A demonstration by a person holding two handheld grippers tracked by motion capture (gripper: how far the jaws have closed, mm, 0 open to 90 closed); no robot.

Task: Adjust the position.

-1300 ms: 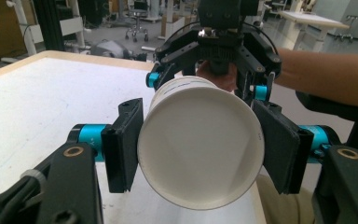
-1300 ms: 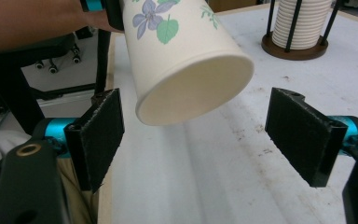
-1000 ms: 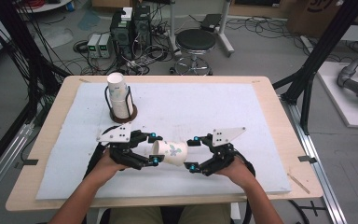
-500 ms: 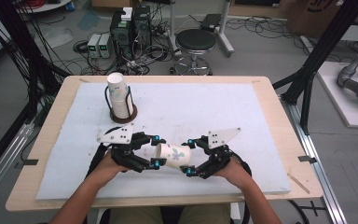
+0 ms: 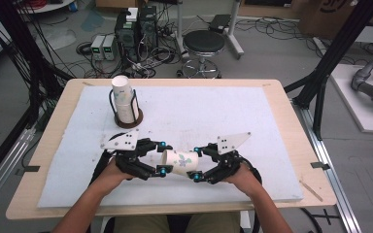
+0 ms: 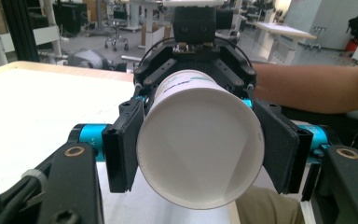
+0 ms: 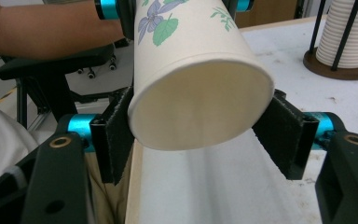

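A white paper cup with a purple flower print (image 5: 179,160) lies sideways in the air just above the white mat (image 5: 223,116), near the front edge. My left gripper (image 5: 162,158) is shut on its left end; the pads press both sides of the round white end (image 6: 200,144) facing that camera. My right gripper (image 5: 194,163) is shut on its right end, with pads (image 7: 114,140) against the rim of the open mouth (image 7: 196,102). Beyond the cup, the left gripper view shows the right gripper's black body (image 6: 193,28).
A stack of white cups (image 5: 123,99) stands in a black wire holder on a round brown base at the mat's back left, also seen in the right gripper view (image 7: 349,32). The person's forearms come in over the table's front edge (image 5: 175,208).
The right gripper has edged slightly left onto the cup's end. The cup and the left gripper have barely moved.
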